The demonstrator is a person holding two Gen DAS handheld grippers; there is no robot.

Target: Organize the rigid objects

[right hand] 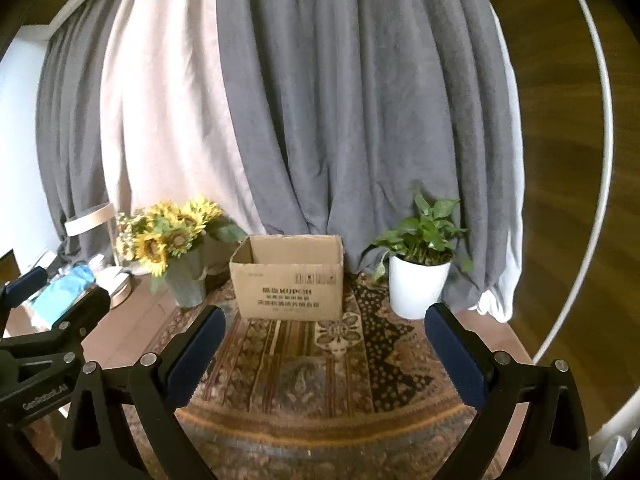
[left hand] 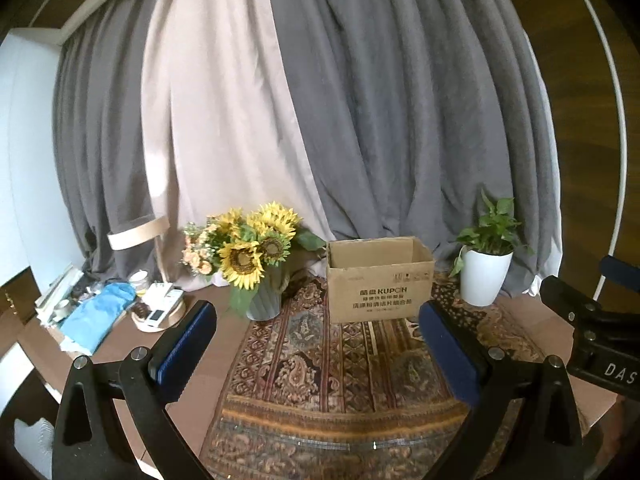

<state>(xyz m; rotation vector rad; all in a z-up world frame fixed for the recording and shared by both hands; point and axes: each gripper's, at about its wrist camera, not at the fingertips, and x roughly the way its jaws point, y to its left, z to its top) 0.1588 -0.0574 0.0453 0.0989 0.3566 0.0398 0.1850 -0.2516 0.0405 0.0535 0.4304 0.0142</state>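
Note:
An open cardboard box (left hand: 379, 280) (right hand: 289, 276) stands on a patterned rug (left hand: 340, 364) (right hand: 320, 364) in front of grey curtains. My left gripper (left hand: 316, 316) hovers over the rug short of the box, its blue-padded fingers wide apart and empty. My right gripper (right hand: 324, 320) is likewise open with nothing between its pads, facing the box from a little way back. Each gripper's body shows at the edge of the other's view. What lies inside the box is hidden.
A grey vase of sunflowers (left hand: 256, 256) (right hand: 176, 244) stands left of the box, a white potted plant (left hand: 486, 268) (right hand: 418, 268) right of it. Far left are a round lamp base (left hand: 160, 312), a blue cloth (left hand: 100, 316) and small clutter. A white hoop (right hand: 600, 200) curves along the right.

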